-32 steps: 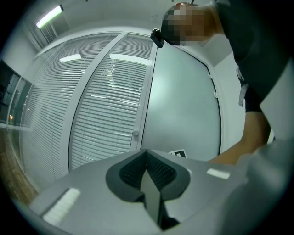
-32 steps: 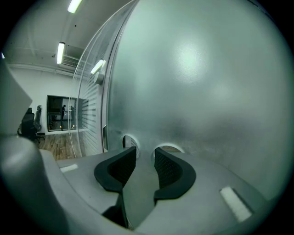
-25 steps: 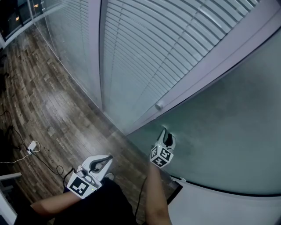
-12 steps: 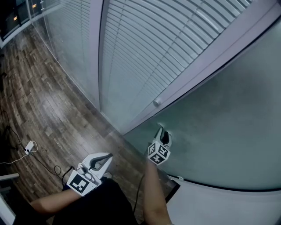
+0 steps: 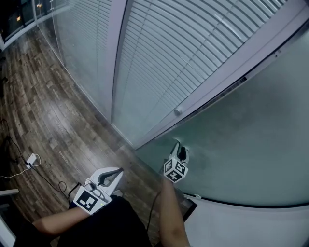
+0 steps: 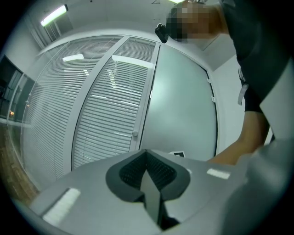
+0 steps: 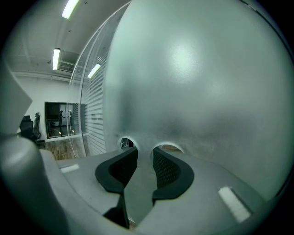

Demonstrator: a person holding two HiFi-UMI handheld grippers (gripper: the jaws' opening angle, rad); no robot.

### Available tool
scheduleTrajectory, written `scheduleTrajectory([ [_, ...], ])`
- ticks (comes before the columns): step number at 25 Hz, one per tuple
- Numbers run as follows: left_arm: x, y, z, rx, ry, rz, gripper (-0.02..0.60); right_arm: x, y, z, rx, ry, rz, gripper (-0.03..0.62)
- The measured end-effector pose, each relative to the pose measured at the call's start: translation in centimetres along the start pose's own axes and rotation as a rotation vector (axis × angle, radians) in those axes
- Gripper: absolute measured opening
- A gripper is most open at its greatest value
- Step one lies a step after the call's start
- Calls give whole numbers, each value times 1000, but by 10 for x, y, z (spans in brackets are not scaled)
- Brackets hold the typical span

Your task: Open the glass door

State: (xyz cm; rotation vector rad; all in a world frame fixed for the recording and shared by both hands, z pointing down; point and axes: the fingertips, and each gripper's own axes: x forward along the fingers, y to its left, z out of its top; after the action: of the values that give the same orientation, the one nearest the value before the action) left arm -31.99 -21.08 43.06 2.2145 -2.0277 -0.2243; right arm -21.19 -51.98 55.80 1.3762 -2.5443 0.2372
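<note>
Right hand-held gripper (image 7: 145, 155); jaws just closing, seemingly gripping glass door (image 5: 241, 140)

The frosted door (image 5: 241, 144) blocks you ahead and to the right, and the blinds (image 5: 159, 62) wall off the rest. Your free room is left, over the floor (image 5: 48, 106), where a cable (image 5: 32, 160) lies.

The head view is dim, bluish-grey and grainy, with soft detail. A pale sheen of reflected light lies on the wood floor (image 5: 46, 108). Both gripper views are fisheye: dark rounded corners and straight frames bowed into curves. In them, ceiling strip lights (image 7: 71, 8) glow white, nearly blown out. A soft, bright patch of glare sits on the frosted glass door (image 7: 183, 59). The nearest foreground in both is out of focus.
</note>
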Motion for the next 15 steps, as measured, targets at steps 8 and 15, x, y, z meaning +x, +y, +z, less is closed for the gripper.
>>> scheduleTrajectory([
  [8,-31,-8,0,-31,-12,-13,0,-38,15,-4,-27,-16,19,109],
  [15,-37,-8,-3,-47,-28,-23,0,-67,30,-20,-56,-11,63,112],
])
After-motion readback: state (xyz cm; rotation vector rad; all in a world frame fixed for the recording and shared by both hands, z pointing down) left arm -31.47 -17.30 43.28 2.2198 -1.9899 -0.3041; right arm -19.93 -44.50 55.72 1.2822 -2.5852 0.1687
